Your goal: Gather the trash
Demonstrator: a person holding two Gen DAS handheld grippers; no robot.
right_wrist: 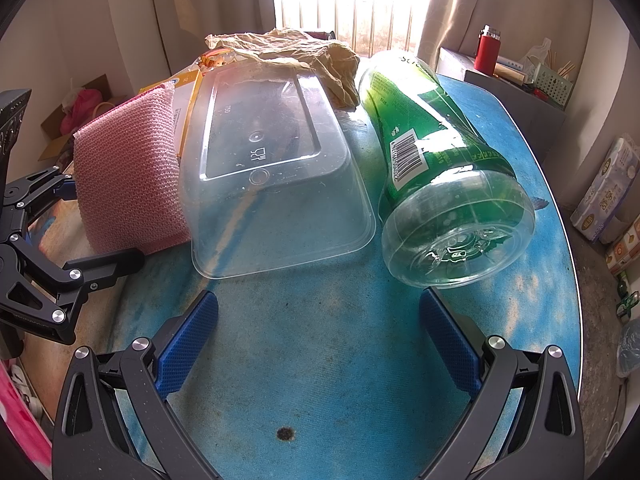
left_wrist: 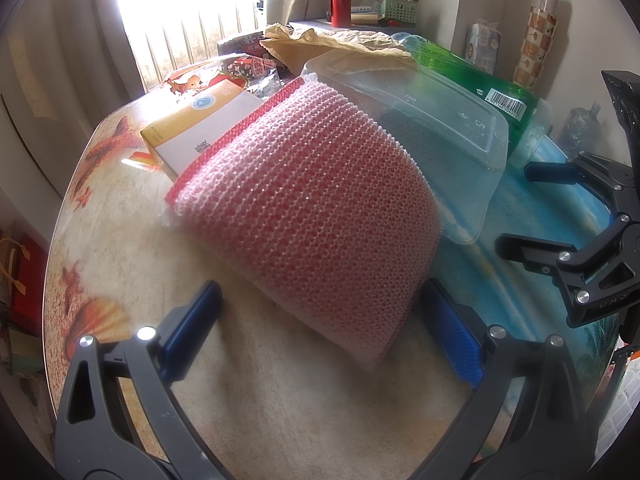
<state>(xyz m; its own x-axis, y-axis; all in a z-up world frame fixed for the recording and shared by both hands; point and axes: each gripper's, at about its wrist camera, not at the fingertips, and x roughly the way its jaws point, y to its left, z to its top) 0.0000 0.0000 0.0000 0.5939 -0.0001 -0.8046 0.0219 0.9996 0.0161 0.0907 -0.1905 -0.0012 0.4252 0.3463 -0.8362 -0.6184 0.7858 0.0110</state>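
Your left gripper (left_wrist: 320,320) is spread wide, its fingers either side of the near end of the pink sponge (left_wrist: 312,208), gripping nothing. The sponge leans against the upturned clear tub (right_wrist: 276,184) on the table (right_wrist: 320,360). Your right gripper (right_wrist: 320,340) is wide open and empty, facing the tub and the green bottle (right_wrist: 436,160) lying beside it.

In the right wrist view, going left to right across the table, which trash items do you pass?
Pink knitted mesh sponge → upturned clear plastic rectangular food container → green-labelled clear plastic bottle lying on its side. The crumpled brown paper behind them overlaps the container and is left out.
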